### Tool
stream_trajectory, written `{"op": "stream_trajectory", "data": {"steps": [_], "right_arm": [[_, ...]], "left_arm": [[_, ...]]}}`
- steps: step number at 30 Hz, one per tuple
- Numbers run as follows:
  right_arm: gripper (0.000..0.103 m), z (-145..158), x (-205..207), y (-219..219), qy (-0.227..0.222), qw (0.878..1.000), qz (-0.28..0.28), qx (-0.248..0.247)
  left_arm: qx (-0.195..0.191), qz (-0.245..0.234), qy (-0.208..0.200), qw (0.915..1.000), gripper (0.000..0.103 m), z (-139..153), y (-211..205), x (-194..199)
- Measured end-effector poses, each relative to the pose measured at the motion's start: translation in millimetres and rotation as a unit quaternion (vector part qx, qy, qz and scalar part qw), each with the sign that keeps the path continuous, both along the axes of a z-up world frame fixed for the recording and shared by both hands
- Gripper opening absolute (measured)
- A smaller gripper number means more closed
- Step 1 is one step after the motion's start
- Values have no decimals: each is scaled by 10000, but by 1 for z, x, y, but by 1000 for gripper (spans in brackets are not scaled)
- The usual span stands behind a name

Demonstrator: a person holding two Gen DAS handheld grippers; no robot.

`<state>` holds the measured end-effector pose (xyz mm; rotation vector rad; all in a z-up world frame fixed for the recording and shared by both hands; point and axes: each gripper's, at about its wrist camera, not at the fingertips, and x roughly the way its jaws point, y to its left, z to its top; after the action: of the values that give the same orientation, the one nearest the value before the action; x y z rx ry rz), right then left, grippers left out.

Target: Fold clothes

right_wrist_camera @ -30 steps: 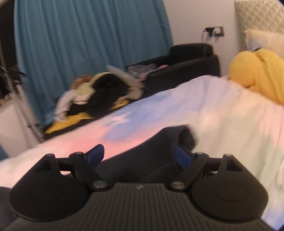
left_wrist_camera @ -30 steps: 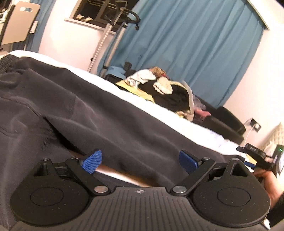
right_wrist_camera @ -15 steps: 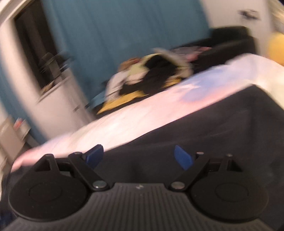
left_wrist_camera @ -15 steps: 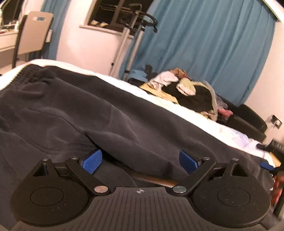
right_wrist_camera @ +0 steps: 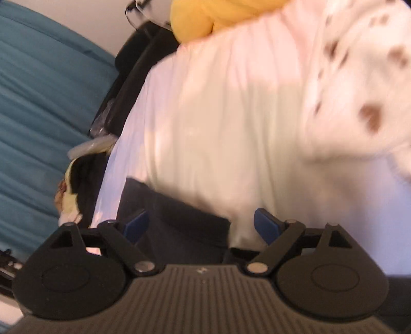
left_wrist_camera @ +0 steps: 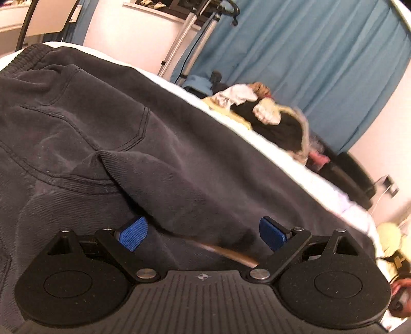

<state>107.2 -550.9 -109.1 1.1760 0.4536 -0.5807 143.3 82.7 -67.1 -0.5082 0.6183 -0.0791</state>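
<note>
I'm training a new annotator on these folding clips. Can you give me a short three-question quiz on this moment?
1. True or false: the left gripper is shut on the dark grey cotton trousers.
2. Which lies beyond the far edge of the white bed sheet in the left wrist view? A) a heap of mixed clothes before the blue curtain B) a red suitcase C) a stack of books
3. Fill in: in the right wrist view, the bright ___ cushion sits near the top of the bed.

Key: 1 false, its jaws stand apart; 2 A; 3 yellow.
</note>
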Motion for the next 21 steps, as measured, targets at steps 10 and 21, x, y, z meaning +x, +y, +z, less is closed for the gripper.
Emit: {"op": "stream_trajectory", "data": {"steps": [10, 21], "right_arm": [[39, 23, 35, 35, -210, 9917, 959, -828], [10, 33, -2, 0, -276, 9917, 265, -1230]], "left_arm": [[-2058, 541, 136, 9770, 88, -38, 54, 22], [-1276, 809, 802, 9853, 13, -35, 58, 14]]}}
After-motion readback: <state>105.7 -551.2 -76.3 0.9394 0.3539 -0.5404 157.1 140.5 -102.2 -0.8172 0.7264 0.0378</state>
